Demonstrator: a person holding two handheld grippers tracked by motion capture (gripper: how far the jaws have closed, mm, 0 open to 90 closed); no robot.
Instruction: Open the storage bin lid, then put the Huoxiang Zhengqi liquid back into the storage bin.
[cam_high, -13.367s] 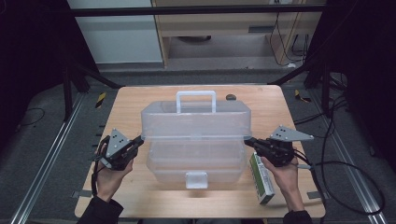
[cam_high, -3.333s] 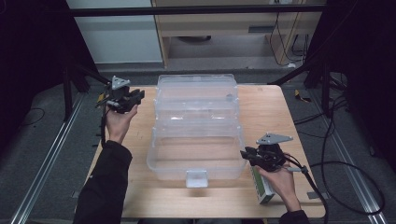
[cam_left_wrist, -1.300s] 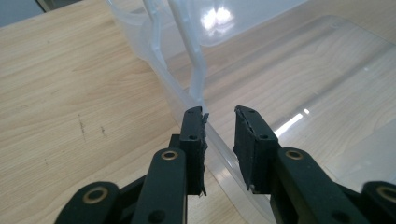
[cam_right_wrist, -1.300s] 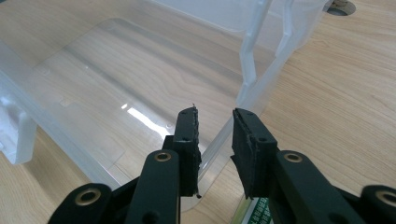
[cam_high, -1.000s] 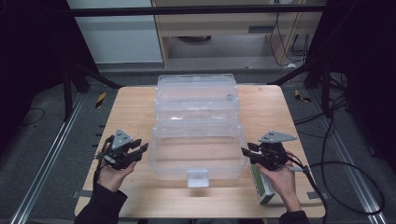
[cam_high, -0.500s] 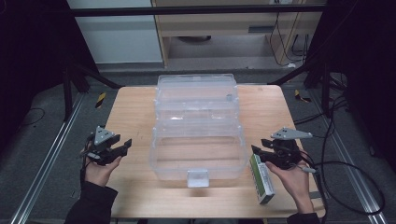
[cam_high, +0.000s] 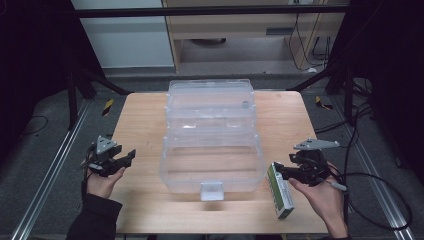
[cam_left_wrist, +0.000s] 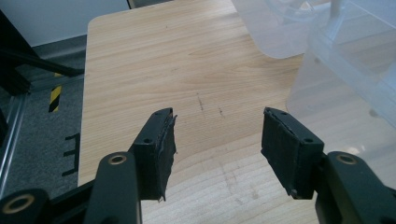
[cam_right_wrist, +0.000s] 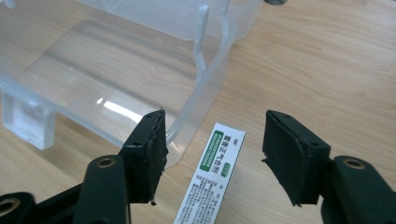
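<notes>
A clear plastic storage box (cam_high: 212, 160) stands open in the middle of the wooden table (cam_high: 145, 115), its lid (cam_high: 210, 95) folded back toward the far side. A long white and green packet (cam_high: 280, 191) lies flat on the table just right of the box. My left gripper (cam_high: 120, 161) hovers at the table's left edge, apart from the box; its jaws have just been opening and nothing is between them (cam_left_wrist: 217, 140). My right gripper (cam_high: 285, 172) hangs over the packet (cam_right_wrist: 212, 175); its jaws have just been opening too, standing above the packet without touching it.
The box's front latch tab (cam_high: 212, 190) juts toward me. The clear box wall (cam_right_wrist: 205, 70) sits close to my right gripper's left jaw. Bare wood (cam_left_wrist: 187, 70) lies ahead of my left gripper. Dark floor, rails and cables (cam_high: 370, 175) surround the table.
The lid has been swung open since the earliest frame. Over the last second my left gripper slid left, away from the box, and my right gripper rose; both sets of jaws widened.
</notes>
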